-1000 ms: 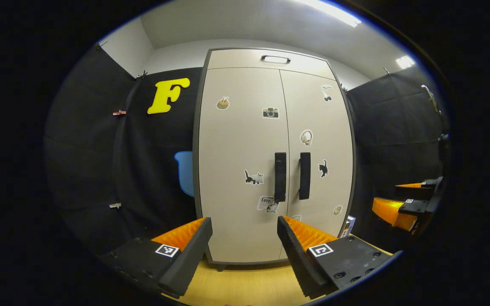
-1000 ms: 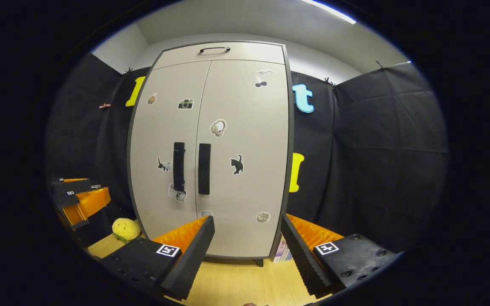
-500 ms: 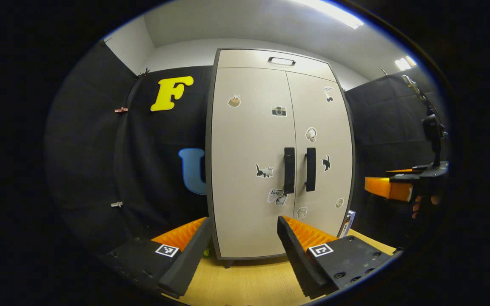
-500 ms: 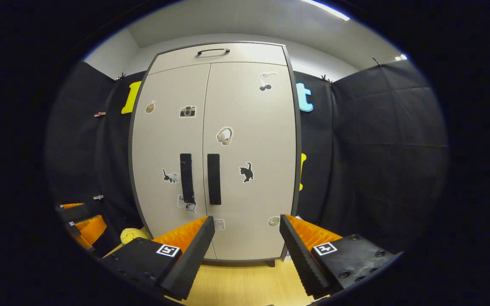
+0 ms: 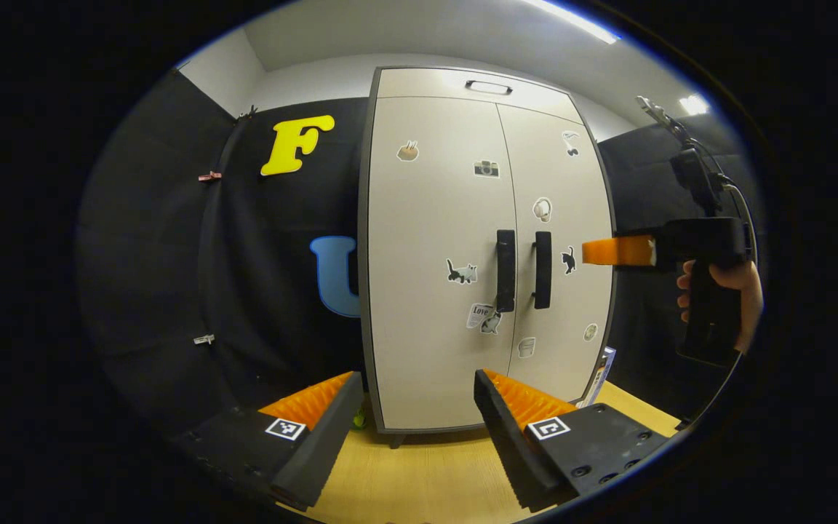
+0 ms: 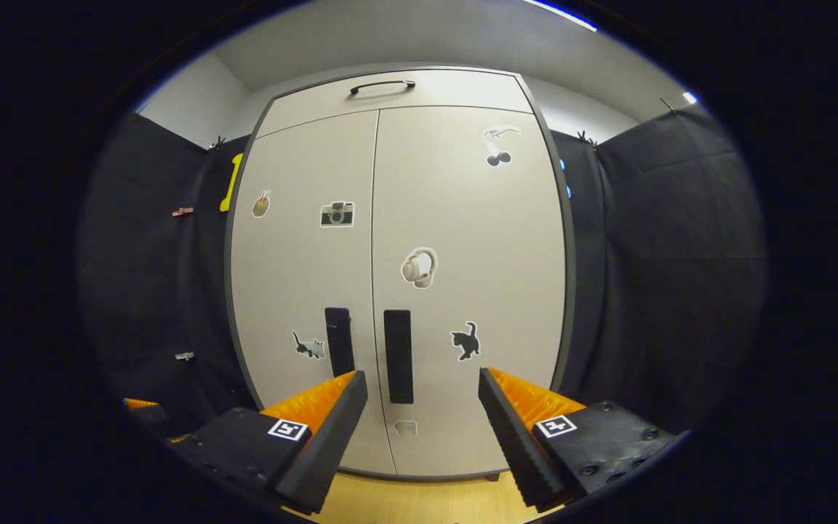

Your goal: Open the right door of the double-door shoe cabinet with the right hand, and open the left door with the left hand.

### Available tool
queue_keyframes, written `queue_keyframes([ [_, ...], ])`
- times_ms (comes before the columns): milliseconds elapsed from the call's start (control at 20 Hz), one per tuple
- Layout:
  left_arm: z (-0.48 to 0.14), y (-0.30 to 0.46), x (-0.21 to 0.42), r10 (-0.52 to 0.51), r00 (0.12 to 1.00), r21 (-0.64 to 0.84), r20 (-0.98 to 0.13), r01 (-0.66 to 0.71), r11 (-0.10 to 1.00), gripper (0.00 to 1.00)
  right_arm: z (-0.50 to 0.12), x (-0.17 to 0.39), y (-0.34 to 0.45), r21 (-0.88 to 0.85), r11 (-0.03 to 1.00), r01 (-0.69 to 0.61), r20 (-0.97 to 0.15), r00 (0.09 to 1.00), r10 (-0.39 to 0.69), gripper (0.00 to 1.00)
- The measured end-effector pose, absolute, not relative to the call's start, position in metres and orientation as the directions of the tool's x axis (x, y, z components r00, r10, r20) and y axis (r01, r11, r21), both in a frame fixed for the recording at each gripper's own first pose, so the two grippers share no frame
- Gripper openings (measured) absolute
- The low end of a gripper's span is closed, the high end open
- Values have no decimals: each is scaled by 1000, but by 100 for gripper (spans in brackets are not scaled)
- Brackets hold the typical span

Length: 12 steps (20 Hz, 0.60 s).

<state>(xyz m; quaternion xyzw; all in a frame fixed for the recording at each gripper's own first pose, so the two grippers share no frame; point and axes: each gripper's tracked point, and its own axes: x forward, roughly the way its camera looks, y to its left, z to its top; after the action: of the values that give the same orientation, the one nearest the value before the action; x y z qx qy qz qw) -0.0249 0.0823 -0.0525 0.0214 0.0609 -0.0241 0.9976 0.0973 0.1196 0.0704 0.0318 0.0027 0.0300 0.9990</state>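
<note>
Pale grey cabinet: the shoe cabinet [image 5: 463, 247] stands upright on the wooden floor [image 5: 426, 473] against the black cloth wall, both doors closed.
Doors: the left door [image 5: 433, 247] and right door [image 5: 557, 247] meet flush at the cabinet's middle seam; stickers dot both.
Top panel: a strip above the doors carries a dark horizontal handle [image 6: 382, 86].
Door handles: two dark vertical bars, the left handle [image 5: 505, 271] and right handle [image 5: 543, 269], sit just beside the seam, one on each door.
Right gripper [image 6: 419, 415]: fingers spread wide and gripping nothing, facing the right door, the right handle [image 6: 398, 356] between them but apart; in the left gripper view it [image 5: 619, 250] is held by a hand [image 5: 724, 291] level with the handles.
Left gripper [image 5: 415, 415]: fingers apart, grasping nothing, well back from the cabinet, low before the left door.
</note>
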Motion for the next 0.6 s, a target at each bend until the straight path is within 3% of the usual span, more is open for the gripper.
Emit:
queue_keyframes([
  [600,-91,91,-8,45,975,70,-219,-30,997,95,29,202,133,142,987,-79,-87,992,92,98],
])
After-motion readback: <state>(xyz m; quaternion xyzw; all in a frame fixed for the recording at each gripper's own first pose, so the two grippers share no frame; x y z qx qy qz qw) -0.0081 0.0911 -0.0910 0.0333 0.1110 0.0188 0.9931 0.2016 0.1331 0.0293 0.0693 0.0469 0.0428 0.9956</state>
